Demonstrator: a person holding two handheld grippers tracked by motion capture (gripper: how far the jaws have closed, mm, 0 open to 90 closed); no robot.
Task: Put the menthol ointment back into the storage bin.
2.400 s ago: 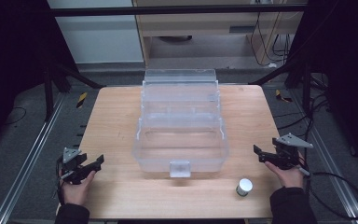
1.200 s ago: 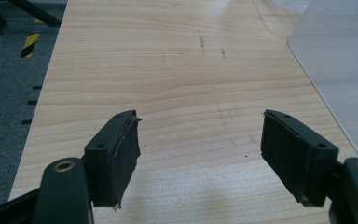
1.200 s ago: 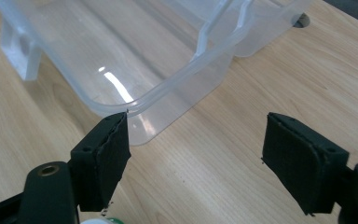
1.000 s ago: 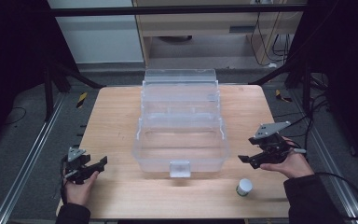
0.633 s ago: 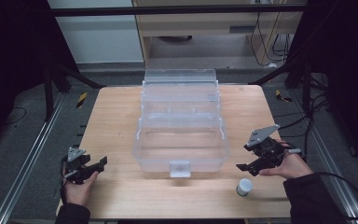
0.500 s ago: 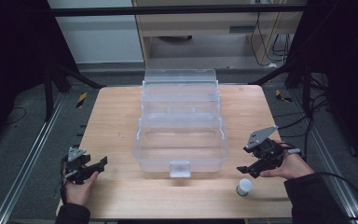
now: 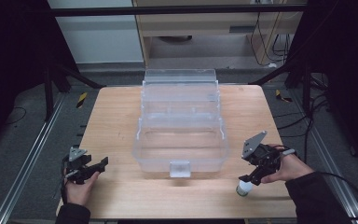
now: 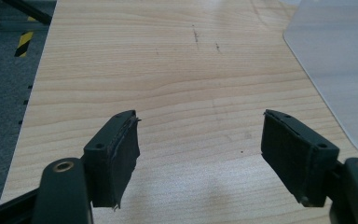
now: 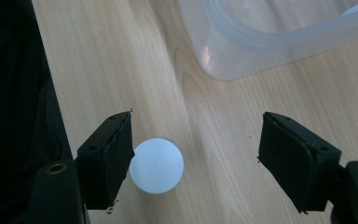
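You have a clear plastic tiered box (image 7: 182,126) standing open mid-table, trays stepped back. Wooden table (image 7: 116,116) bare at your left. Yellow-black tape marks (image 7: 81,99) on the grey floor (image 7: 23,140).

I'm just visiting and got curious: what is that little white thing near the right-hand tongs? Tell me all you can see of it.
The small white bottle stands upright on the wooden table, near its front edge, to the right of the clear plastic box and apart from it. Seen from above, its round, smooth, matte white cap looks like plastic. It sits between the open jaws of the right tongs, close against the left pad; the other pad is well clear. Whether that pad actually touches it is hard to tell.
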